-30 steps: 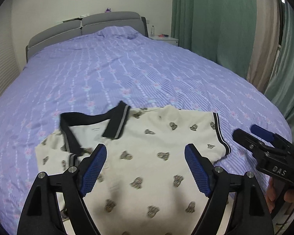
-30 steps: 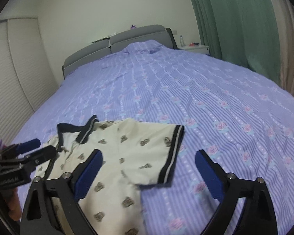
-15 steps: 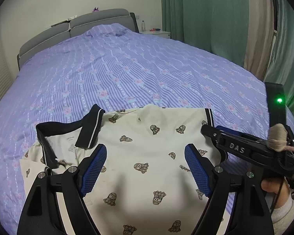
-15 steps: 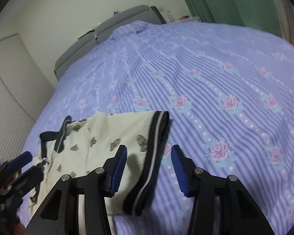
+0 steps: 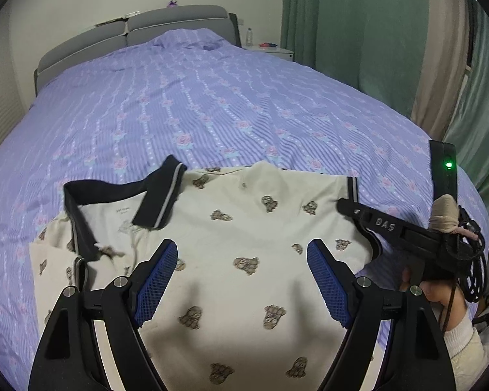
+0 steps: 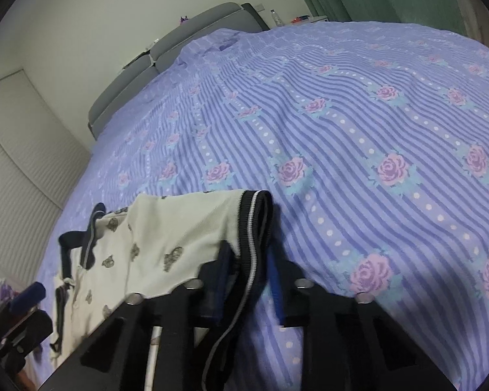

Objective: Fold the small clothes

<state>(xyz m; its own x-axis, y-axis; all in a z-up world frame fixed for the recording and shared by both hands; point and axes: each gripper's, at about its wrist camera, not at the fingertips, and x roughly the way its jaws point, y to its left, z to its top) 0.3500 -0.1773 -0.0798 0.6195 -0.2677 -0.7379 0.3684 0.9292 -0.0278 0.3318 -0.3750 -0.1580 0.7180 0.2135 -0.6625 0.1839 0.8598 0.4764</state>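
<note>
A small cream polo shirt (image 5: pixel 244 234) with bear prints and a black collar (image 5: pixel 114 192) lies on the purple bed. My left gripper (image 5: pixel 243 277) is open and hovers over the shirt's chest, touching nothing. My right gripper (image 6: pixel 247 280) is shut on the black-trimmed cuff (image 6: pixel 254 221) of the shirt's right sleeve; in the left wrist view it shows at the right (image 5: pixel 358 211), tips at the sleeve edge. The left gripper shows at the lower left of the right wrist view (image 6: pixel 26 296).
The bed (image 5: pixel 212 104) with a striped rose-print cover fills both views. A grey headboard (image 5: pixel 130 32) and a nightstand (image 5: pixel 277 52) stand at the far end. Green curtains (image 5: pixel 358 26) hang at the right. A white wardrobe (image 6: pixel 16 163) stands left.
My right gripper moved in to the sleeve cuff and closed on it. The left gripper stayed open and drifted a little over the shirt.
</note>
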